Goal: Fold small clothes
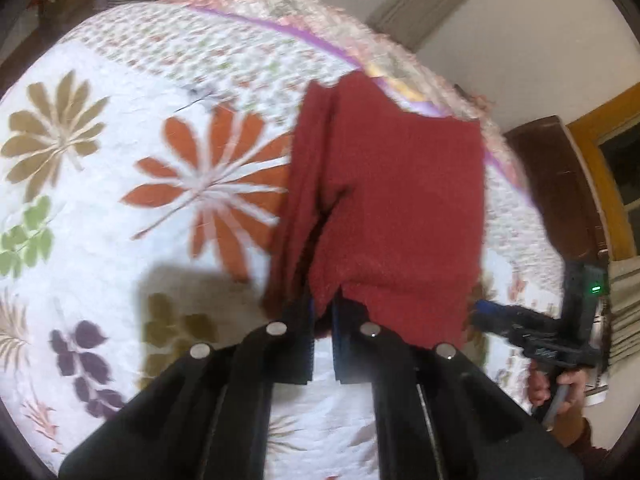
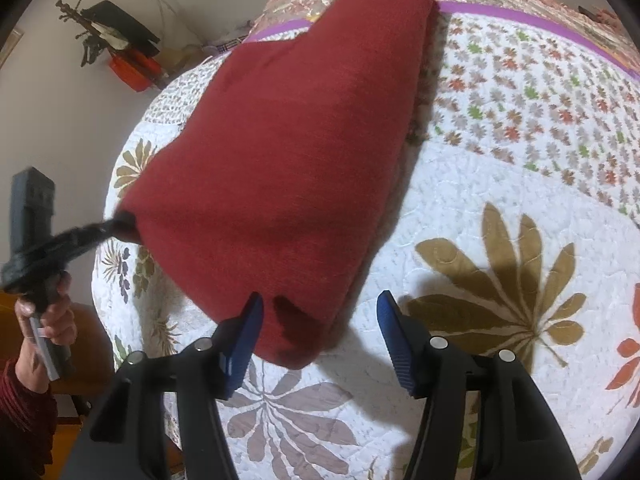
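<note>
The left gripper is pinched on a corner of the red cloth, lifting that side off the floral quilt, while the right gripper stands with its 2 blue fingers spread wide, the near corner of the cloth lying between them but not held. In the right wrist view the cloth rises in a slack tent from the quilt toward the left gripper's tips, its far end resting near the purple stripe of the bedding. The main risk, as I judge it, is that only 1 corner is secured: if the left side is carried over now, the free near corner could drag or bunch and the fold would come out skewed. A thin bite on soft knit could also slip under the cloth's own weight. Should the right fingers close too low, they might catch the quilt along with the garment. As for room, the quilt is bare to the right and toward the camera, giving plenty of flat space to lay the fold; the bed's edge and a wall sit beyond the left hand, so movement that way looks tighter.
</note>
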The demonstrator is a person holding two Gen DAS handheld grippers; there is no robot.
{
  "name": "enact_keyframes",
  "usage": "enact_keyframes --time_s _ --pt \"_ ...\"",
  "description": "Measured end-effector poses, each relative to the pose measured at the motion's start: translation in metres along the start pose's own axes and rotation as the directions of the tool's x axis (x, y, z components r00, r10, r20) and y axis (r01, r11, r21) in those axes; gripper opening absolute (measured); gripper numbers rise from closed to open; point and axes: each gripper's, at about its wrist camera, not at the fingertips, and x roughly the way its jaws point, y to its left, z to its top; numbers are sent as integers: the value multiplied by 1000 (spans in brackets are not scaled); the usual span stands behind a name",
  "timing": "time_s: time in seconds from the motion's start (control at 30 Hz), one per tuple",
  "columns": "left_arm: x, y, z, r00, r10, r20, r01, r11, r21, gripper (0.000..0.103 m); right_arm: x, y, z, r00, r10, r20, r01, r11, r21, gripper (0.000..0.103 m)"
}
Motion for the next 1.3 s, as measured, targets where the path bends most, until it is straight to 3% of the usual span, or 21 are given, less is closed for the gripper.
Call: enact_keyframes --time_s 0.1,0.2,0.27,0.3,0.33,0.4,0.47,0.57,0.63,0.7,0.73,0.77,0.97,1.1,1.3 --pt "28 11 -6 998 18 -55 -19 1000 -19 5 10 0 1 1000 17 -10 -17 1000 20 62" --pt "39 4 -9 998 23 -51 -24 1000 -7 6 28 -4 3 997 71 -39 -68 995 75 63" --pt "39 -3 -7 998 21 -51 -21 1000 3 6 38 -5 3 996 68 -62 -63 995 79 54" --pt "37 -6 -7 998 25 -51 -24 1000 16 6 43 -4 3 995 71 -73 -66 995 68 41" --pt "36 -8 -6 998 26 -51 -24 999 28 6 42 -4 3 996 55 -72 -51 997 60 34" --pt "36 -10 -6 998 28 -57 -25 998 49 7 38 -3 4 997 39 -67 -36 998 44 25" --pt "41 -7 -6 997 25 -72 -22 999 50 9 41 -9 4 996 33 -82 -27 997 74 23" --pt "48 -5 -7 995 36 -93 -30 998 59 11 49 -8 6 993 -17 -119 23 999 48 26" --pt "46 -8 -5 994 31 -103 -25 998 62 15 45 -2 10 991 -38 -125 38 999 1 36" --pt "36 -10 2 993 33 -111 -25 997 73 32 29 -1 14 994 -40 -103 37 999 -28 44" --pt "29 -9 5 994 41 -101 -34 996 77 57 20 -2 16 995 -47 -83 44 998 -41 50" --pt "21 -10 8 996 48 -80 -41 996 83 69 11 -4 20 997 -54 -59 51 997 -51 52" --pt "-2 -16 61 999 35 16 -37 987 156 69 -28 -38 65 995 -85 50 85 996 -4 57" --pt "30 -39 113 1000 17 24 -21 982 189 69 -30 -60 96 991 -101 83 98 994 44 58" --pt "75 -68 156 999 29 34 -36 971 235 69 -16 -62 102 992 -94 84 88 993 73 60"
